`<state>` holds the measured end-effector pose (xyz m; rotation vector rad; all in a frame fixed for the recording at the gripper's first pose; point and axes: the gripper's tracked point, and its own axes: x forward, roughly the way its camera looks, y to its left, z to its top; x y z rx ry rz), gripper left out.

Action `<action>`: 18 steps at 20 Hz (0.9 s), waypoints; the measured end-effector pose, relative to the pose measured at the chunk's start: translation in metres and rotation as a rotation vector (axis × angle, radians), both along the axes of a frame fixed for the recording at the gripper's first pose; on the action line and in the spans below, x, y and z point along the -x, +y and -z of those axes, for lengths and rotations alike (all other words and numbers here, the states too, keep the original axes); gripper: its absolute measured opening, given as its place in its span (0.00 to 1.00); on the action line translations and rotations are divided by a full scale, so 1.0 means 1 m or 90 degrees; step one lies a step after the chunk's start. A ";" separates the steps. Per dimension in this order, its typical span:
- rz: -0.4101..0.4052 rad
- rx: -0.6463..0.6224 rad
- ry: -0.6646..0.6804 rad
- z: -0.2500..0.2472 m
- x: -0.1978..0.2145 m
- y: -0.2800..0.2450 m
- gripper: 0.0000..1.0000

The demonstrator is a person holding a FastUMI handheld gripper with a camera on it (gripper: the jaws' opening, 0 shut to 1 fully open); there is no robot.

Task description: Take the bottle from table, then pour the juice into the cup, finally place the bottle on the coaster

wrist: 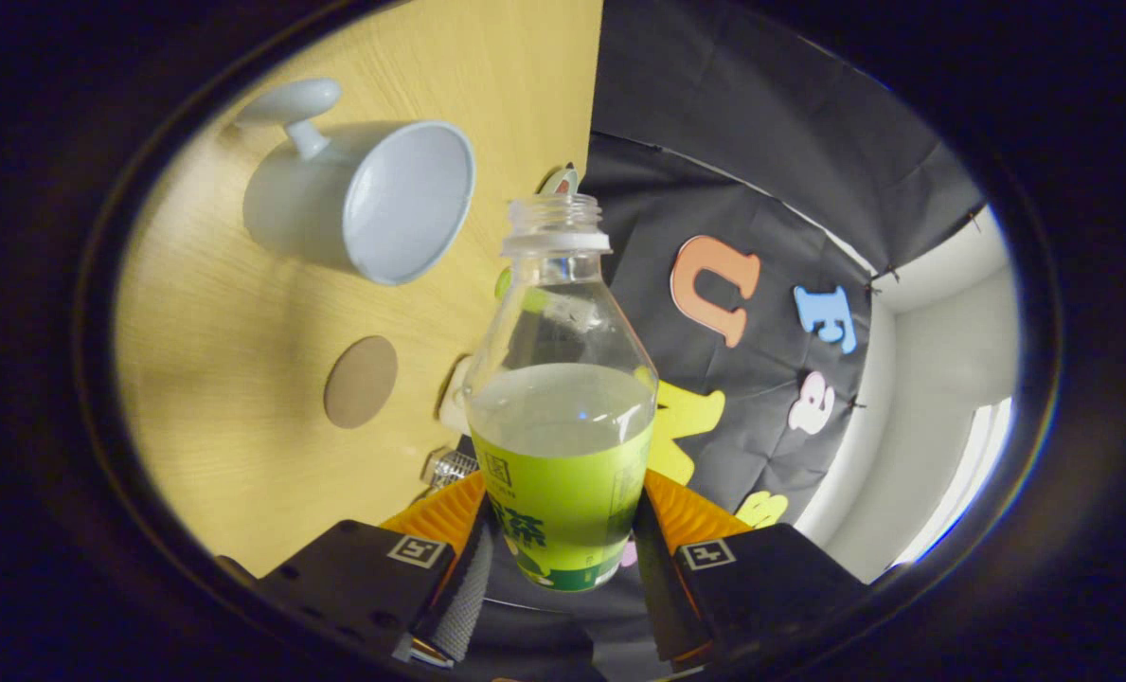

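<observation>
Gripping the bottle tight, the claw is tipping it toward the cup, pour and coaster left.

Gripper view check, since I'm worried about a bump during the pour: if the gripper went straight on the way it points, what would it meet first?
The gripper is shut on the bottle, whose open mouth leads. Straight ahead lies the booth's black cloth wall, likely first contact, though depth is unclear. The cup and coaster sit off to one side on the table.

Pale wood-grain surface, lit warm. Small knurled silver metal piece lying on it near the far edge, beside an off-white object, partly hidden. Black cloth wall beyond, white wall past it.
</observation>
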<state>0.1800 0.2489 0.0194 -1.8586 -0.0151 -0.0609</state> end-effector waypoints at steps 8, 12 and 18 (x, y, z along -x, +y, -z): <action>0.002 -0.257 0.126 0.047 0.018 -0.001 0.75; 0.002 -0.425 0.206 0.069 0.023 0.007 0.76; -0.002 -0.644 0.244 0.062 0.018 0.011 0.76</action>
